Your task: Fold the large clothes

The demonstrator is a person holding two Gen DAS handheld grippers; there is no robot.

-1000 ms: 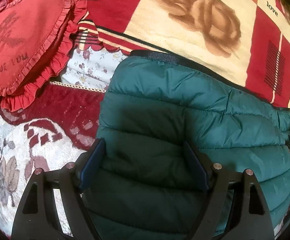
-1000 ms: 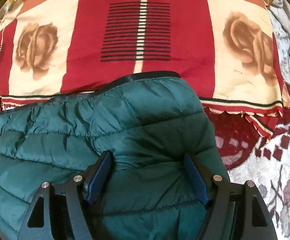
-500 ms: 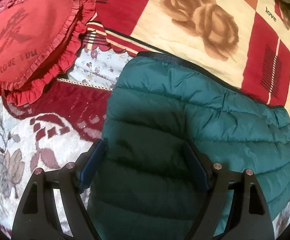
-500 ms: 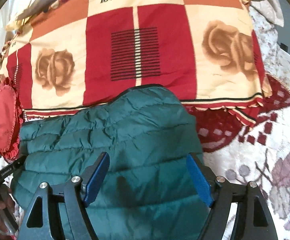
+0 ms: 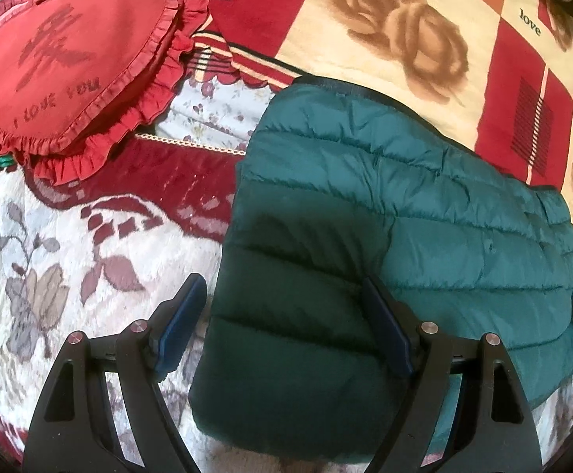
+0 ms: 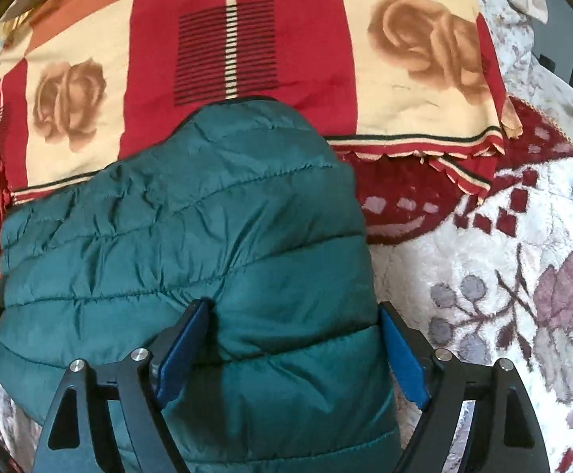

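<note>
A dark green quilted puffer jacket (image 5: 385, 216) lies folded into a compact block on the bed; it also shows in the right wrist view (image 6: 191, 252). My left gripper (image 5: 286, 323) is open above the jacket's left end, one blue pad over the bedspread, the other over the jacket. My right gripper (image 6: 294, 351) is open above the jacket's right end, its blue pads on either side of the padded fabric. Neither holds anything.
A red heart-shaped frilled cushion (image 5: 69, 63) lies at the left. A red and cream rose-patterned blanket (image 5: 404, 39) lies folded behind the jacket, also in the right wrist view (image 6: 247, 59). A white and maroon floral bedspread (image 6: 503, 276) covers the bed.
Both grippers have drawn back and up from the jacket, so more of the bed shows. The left gripper has shifted left to the jacket's edge. The jacket has stayed in place.
</note>
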